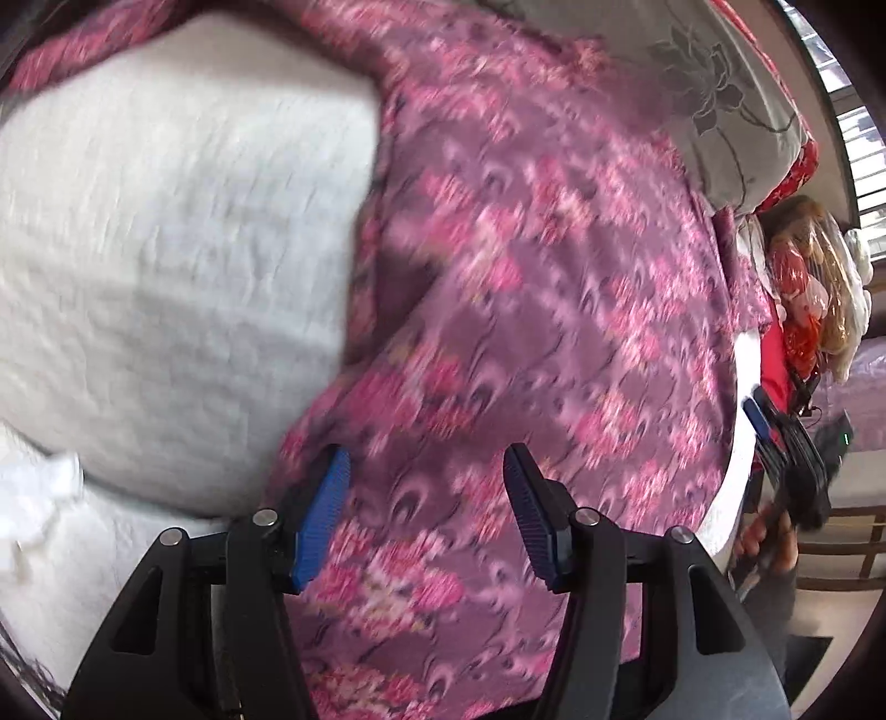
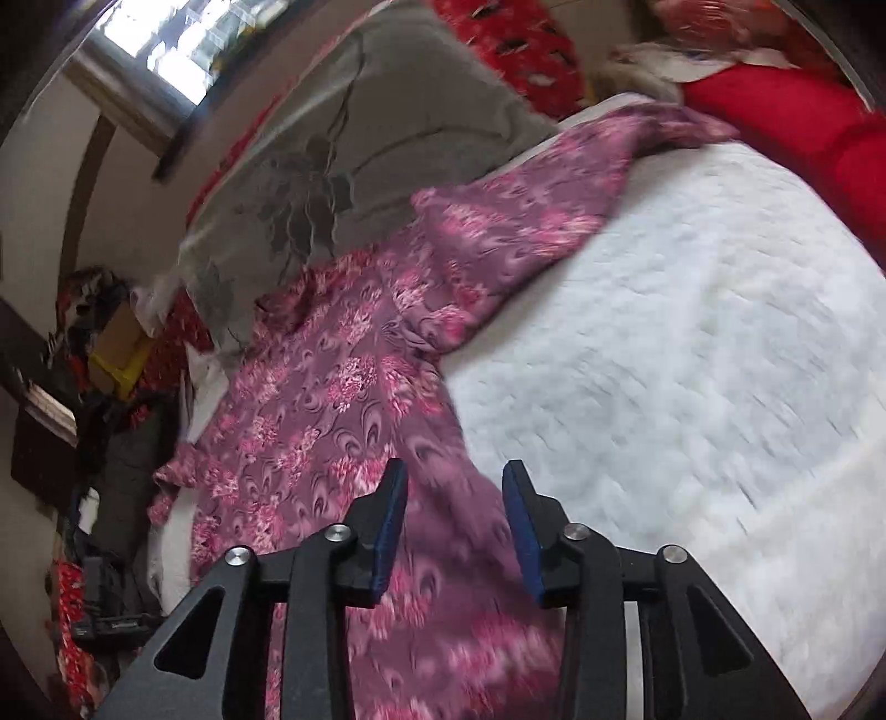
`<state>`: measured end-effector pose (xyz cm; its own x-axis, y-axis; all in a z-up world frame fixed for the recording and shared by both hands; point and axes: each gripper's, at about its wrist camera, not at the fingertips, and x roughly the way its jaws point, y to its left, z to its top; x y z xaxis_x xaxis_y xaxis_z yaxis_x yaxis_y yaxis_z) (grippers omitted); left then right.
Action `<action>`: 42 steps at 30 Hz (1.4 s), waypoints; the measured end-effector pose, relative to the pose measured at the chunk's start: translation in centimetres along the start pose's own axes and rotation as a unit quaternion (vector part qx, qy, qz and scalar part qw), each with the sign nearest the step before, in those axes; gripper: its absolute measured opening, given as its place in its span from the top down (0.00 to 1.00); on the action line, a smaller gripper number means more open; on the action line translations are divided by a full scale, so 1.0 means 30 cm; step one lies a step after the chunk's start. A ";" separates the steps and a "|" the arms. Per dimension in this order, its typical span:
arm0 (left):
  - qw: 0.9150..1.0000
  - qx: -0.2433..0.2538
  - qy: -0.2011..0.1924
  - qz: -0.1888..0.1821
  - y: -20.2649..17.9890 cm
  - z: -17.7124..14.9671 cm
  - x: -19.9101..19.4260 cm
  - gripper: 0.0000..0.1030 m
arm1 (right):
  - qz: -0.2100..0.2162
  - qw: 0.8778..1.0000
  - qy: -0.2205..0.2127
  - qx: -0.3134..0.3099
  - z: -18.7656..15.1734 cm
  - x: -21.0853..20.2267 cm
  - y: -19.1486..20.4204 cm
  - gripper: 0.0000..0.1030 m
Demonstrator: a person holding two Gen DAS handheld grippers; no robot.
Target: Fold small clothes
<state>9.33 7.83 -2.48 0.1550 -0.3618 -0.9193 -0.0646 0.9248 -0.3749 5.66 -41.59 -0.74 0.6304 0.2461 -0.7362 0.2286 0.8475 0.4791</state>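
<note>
1. From the left wrist camera I see my left gripper [image 1: 426, 482] pointing steeply down over the purple floral garment [image 1: 531, 288], which lies spread on the white quilted bedcover [image 1: 166, 249]. The picture is smeared with motion blur.
2. The left jaws stand fairly wide apart, blue pads [image 1: 324, 515] bare, with nothing between them; whether the tips touch the cloth beneath I cannot tell.
3. At the right edge of that same view I catch the right gripper [image 1: 775, 432], a hand [image 1: 769, 540] on its handle, just past the edge of the bed.
4. From the right wrist camera my right gripper [image 2: 454, 515] hangs over the lower part of the garment [image 2: 332, 421]. Its jaws are parted by a moderate gap, narrower than the left pair, and hold nothing; the fabric shows through the gap below them.
5. The garment runs from under the right gripper up the bed, one sleeve [image 2: 531, 221] stretched across the white cover [image 2: 692, 343] toward a red cushion [image 2: 792, 127].
6. A grey pillow with a dark flower print [image 2: 343, 166] lies beside the garment's far edge, near the window [image 2: 183, 44].
</note>
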 end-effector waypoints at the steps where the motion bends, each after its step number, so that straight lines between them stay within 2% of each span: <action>1: 1.000 0.000 -0.002 0.000 -0.009 0.018 0.001 0.45 | -0.005 1.000 0.008 -0.007 0.024 0.054 0.019 0.63; 3: 1.000 0.001 0.000 0.002 -0.025 0.054 0.012 0.45 | -0.018 0.999 0.024 -0.017 0.045 0.147 0.051 0.63; 5: 1.000 0.008 0.002 0.006 -0.042 0.087 0.017 0.45 | -0.049 0.997 0.035 -0.047 0.051 0.224 0.094 0.66; 6: 1.000 0.013 -0.002 0.008 -0.048 0.100 0.013 0.45 | -0.052 0.996 0.027 -0.065 0.052 0.226 0.116 0.85; 7: 1.000 0.020 -0.014 0.010 -0.053 0.119 0.002 0.45 | -0.041 0.996 0.019 -0.075 0.071 0.216 0.135 0.93; 9: 0.999 0.025 -0.037 0.021 -0.056 0.152 -0.008 0.45 | -0.034 0.997 -0.018 -0.060 0.100 0.171 0.118 0.93; 10: 0.998 0.023 -0.044 0.030 -0.056 0.171 0.000 0.44 | -0.029 0.998 -0.023 -0.048 0.107 0.165 0.096 0.93; 12: 0.998 0.016 -0.042 0.046 -0.050 0.208 0.045 0.41 | -0.052 0.997 0.032 -0.047 0.096 0.239 0.062 0.93; 13: 0.998 0.011 -0.035 0.056 -0.043 0.217 0.067 0.41 | -0.056 0.996 0.040 -0.060 0.090 0.257 0.063 0.93; 14: 0.998 0.007 -0.026 0.063 -0.042 0.228 0.096 0.40 | -0.051 0.996 0.029 -0.069 0.093 0.240 0.071 0.93; 16: 0.997 0.019 -0.034 0.063 -0.061 0.227 0.104 0.28 | -0.026 0.998 0.023 -0.049 0.125 0.196 0.054 0.84; 18: 0.996 0.041 -0.040 0.073 -0.087 0.220 0.112 0.24 | -0.016 1.000 -0.026 -0.003 0.196 0.107 -0.032 0.84; 20: 0.994 0.059 -0.039 0.086 -0.102 0.213 0.129 0.21 | -0.036 0.994 -0.079 0.065 0.288 0.023 -0.174 0.74; 21: 0.994 0.062 -0.042 0.085 -0.106 0.208 0.129 0.18 | -0.053 0.987 -0.104 0.109 0.337 -0.019 -0.264 0.63; 22: 0.993 0.064 -0.045 0.085 -0.116 0.206 0.134 0.18 | -0.066 0.979 -0.122 0.147 0.375 -0.051 -0.344 0.59; 23: 0.993 0.067 -0.048 0.088 -0.120 0.203 0.139 0.18 | -0.073 0.970 -0.138 0.188 0.411 -0.077 -0.429 0.58; 25: 0.992 0.072 -0.052 0.092 -0.128 0.197 0.145 0.17 | -0.057 0.949 -0.160 0.265 0.466 -0.101 -0.575 0.56; 27: 0.991 0.075 -0.057 0.098 -0.138 0.187 0.149 0.16 | -0.023 0.936 -0.164 0.311 0.503 -0.071 -0.654 0.51; 30: 0.989 0.084 -0.056 0.109 -0.154 0.194 0.154 0.16 | 0.013 0.925 -0.157 0.345 0.555 0.017 -0.715 0.48; 32: 0.989 0.084 -0.054 0.109 -0.160 0.209 0.149 0.16 | 0.028 0.923 -0.158 0.349 0.582 0.078 -0.704 0.48; 35: 0.990 0.078 -0.068 0.091 -0.202 0.242 0.131 0.16 | 0.010 0.928 -0.173 0.331 0.643 0.115 -0.679 0.48; 36: 0.990 0.077 -0.074 0.088 -0.213 0.259 0.121 0.16 | -0.008 0.929 -0.177 0.325 0.663 0.111 -0.680 0.55; 37: 0.990 0.077 -0.084 0.084 -0.231 0.285 0.108 0.16 | -0.022 0.930 -0.176 0.323 0.672 0.106 -0.684 0.76; 38: 0.990 0.077 -0.091 0.081 -0.243 0.305 0.101 0.16 | -0.035 0.931 -0.172 0.319 0.684 0.096 -0.692 0.91; 39: 0.989 0.078 -0.097 0.078 -0.254 0.329 0.098 0.16 | -0.045 0.933 -0.171 0.312 0.705 0.069 -0.704 0.95; 42: 0.988 0.083 -0.111 0.074 -0.287 0.409 0.096 0.16 | -0.088 0.934 -0.208 0.275 0.741 -0.051 -0.720 0.96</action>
<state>22.43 0.26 -0.42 0.3692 -0.2043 -0.9066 0.0562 0.9787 -0.1977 16.25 -70.72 0.68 0.7546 -0.1763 -0.6321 0.6311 0.4587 0.6255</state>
